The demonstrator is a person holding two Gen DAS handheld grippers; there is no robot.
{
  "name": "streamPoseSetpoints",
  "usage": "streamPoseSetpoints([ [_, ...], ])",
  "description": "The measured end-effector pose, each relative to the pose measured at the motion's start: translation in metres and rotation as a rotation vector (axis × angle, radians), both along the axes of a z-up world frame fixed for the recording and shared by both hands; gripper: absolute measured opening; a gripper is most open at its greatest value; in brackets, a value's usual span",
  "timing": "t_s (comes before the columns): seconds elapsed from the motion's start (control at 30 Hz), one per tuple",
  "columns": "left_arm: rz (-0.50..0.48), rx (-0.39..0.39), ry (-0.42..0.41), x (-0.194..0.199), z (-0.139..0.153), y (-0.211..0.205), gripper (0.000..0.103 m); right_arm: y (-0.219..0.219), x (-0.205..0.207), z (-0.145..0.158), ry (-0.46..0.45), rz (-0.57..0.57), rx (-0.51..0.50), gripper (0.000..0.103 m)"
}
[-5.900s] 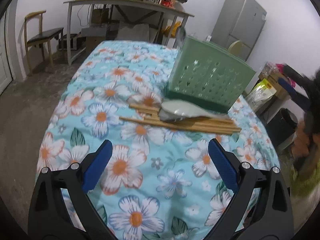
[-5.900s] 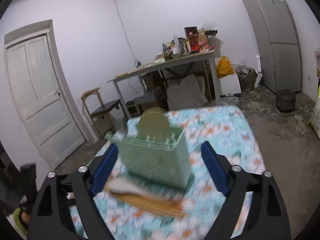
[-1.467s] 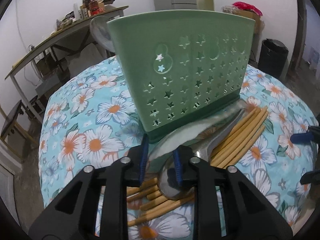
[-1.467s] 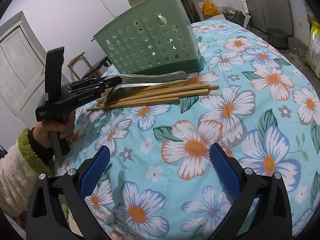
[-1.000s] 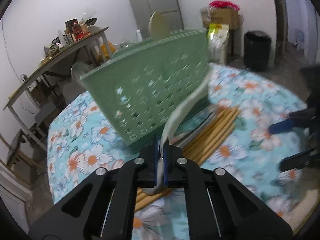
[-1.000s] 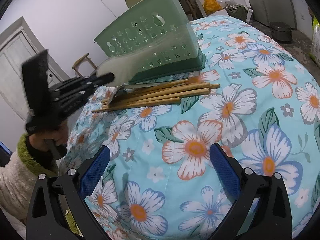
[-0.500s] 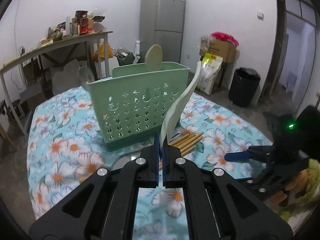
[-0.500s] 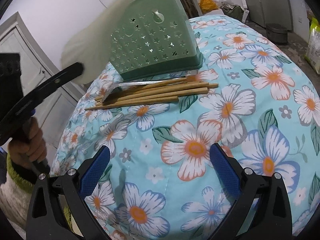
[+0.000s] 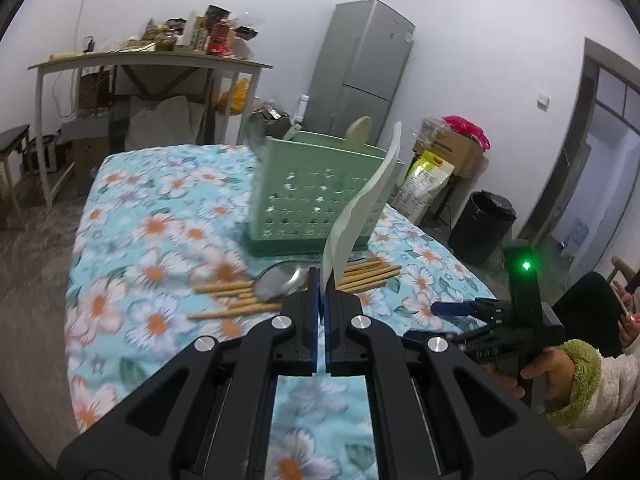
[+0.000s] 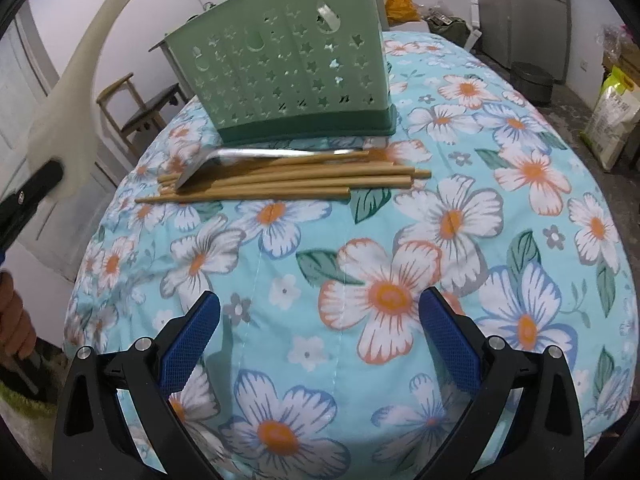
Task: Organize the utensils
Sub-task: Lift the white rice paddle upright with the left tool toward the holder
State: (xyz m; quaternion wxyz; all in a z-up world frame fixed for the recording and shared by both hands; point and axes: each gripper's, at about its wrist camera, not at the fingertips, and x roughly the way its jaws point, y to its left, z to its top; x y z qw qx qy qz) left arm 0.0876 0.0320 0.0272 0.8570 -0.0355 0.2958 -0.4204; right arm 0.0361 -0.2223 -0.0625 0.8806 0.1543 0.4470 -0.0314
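My left gripper [image 9: 321, 280] is shut on the blade end of a white plastic rice paddle [image 9: 362, 204] and holds it upright above the table, in front of the green perforated utensil holder [image 9: 316, 196]. The paddle also shows at the left of the right wrist view [image 10: 76, 76]. Several wooden chopsticks [image 10: 288, 184] and a metal spoon [image 9: 280, 278] lie in front of the holder [image 10: 296, 64]. My right gripper [image 10: 318, 344] is open and empty, low over the near part of the table.
The table has a floral blue cloth [image 10: 400, 280]. A pale utensil [image 9: 359, 130] stands inside the holder. Behind are a cluttered side table [image 9: 148, 60], a grey fridge [image 9: 360, 68], a black bin [image 9: 482, 226] and a wooden chair [image 10: 140, 108].
My left gripper closed on the rice paddle, lifted it off the chopsticks and drew back and up from the holder. The right gripper stayed low and open, shifting slightly.
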Motion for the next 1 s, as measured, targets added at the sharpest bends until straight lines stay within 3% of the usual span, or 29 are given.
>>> streamPoseSetpoints([
  [0.13, 0.016, -0.028, 0.025, -0.001, -0.001, 0.020, 0.001, 0.003, 0.011, -0.002, 0.030, -0.011, -0.044, 0.097],
  [0.3, 0.033, -0.045, 0.011, -0.005, 0.004, 0.041, 0.001, 0.023, 0.016, -0.011, 0.080, -0.024, -0.200, 0.097],
  [0.6, 0.046, -0.088, 0.045, 0.005, 0.007, 0.051, 0.001, 0.012, 0.012, -0.010, 0.054, -0.078, -0.130, 0.097],
  [1.0, 0.164, -0.081, 0.118, 0.011, 0.008, 0.055, 0.001, 0.020, 0.001, -0.015, -0.017, -0.042, -0.189, 0.097],
])
